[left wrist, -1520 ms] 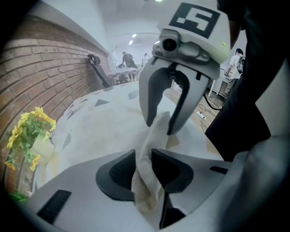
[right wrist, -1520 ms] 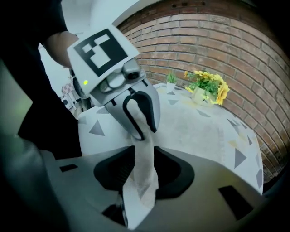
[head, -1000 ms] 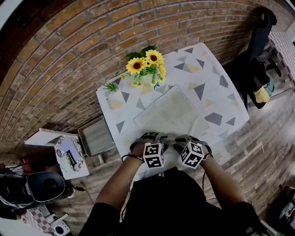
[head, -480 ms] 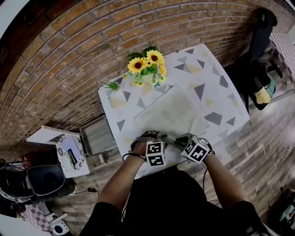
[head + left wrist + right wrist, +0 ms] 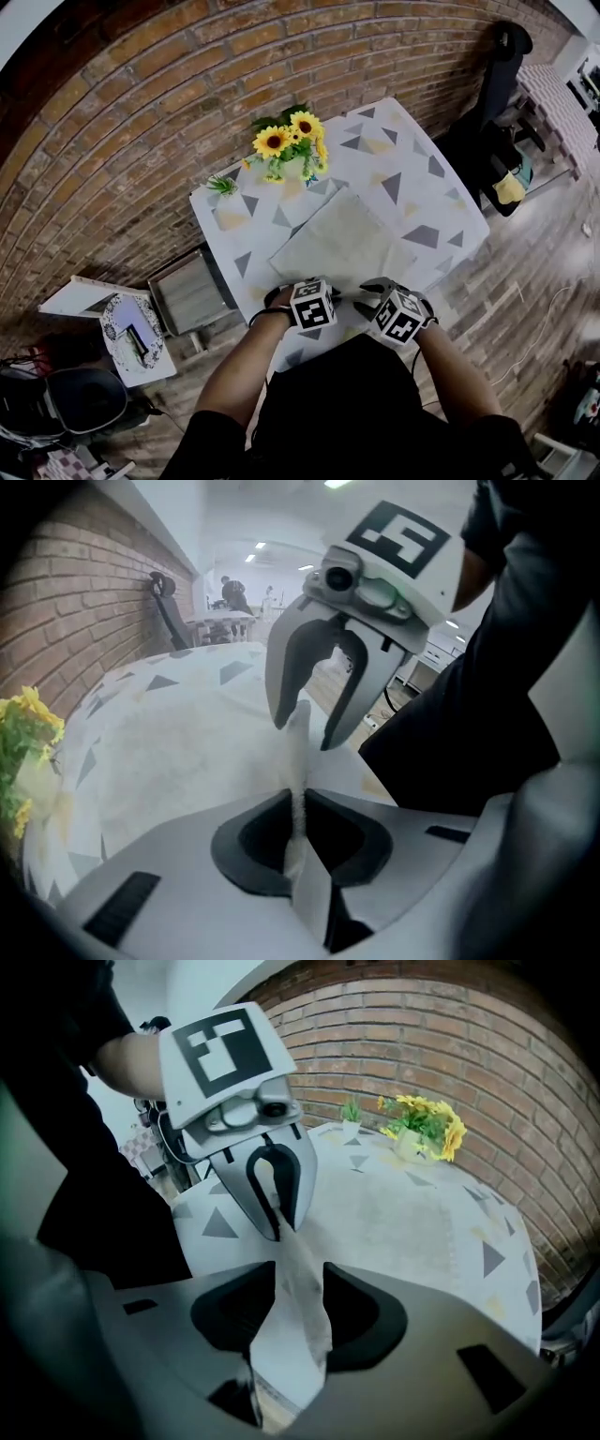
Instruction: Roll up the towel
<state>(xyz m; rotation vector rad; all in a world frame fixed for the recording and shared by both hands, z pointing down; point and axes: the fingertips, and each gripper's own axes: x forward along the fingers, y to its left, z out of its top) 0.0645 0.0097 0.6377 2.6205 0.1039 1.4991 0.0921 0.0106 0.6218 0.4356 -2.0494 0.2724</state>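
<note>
Two jaw moves under way: the left gripper [image 5: 300, 803] is closing, pinching the near edge of the towel [image 5: 342, 239]. The right gripper [image 5: 300, 1288] is opening, cloth lying slack between its spread jaws. Probably a regrip, with rolling barely starting. The towel is lying mostly flat on the table [image 5: 422, 178]. Both grippers are pointing steeply down, side by side at its 6 o'clock edge.

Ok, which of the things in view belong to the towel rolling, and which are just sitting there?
In the job:
towel; left tongs, closing on its near edge; right tongs, opening, the edge between them.

Lying about:
sunflowers; small green plant; patterned tablecloth; grey tray.
</note>
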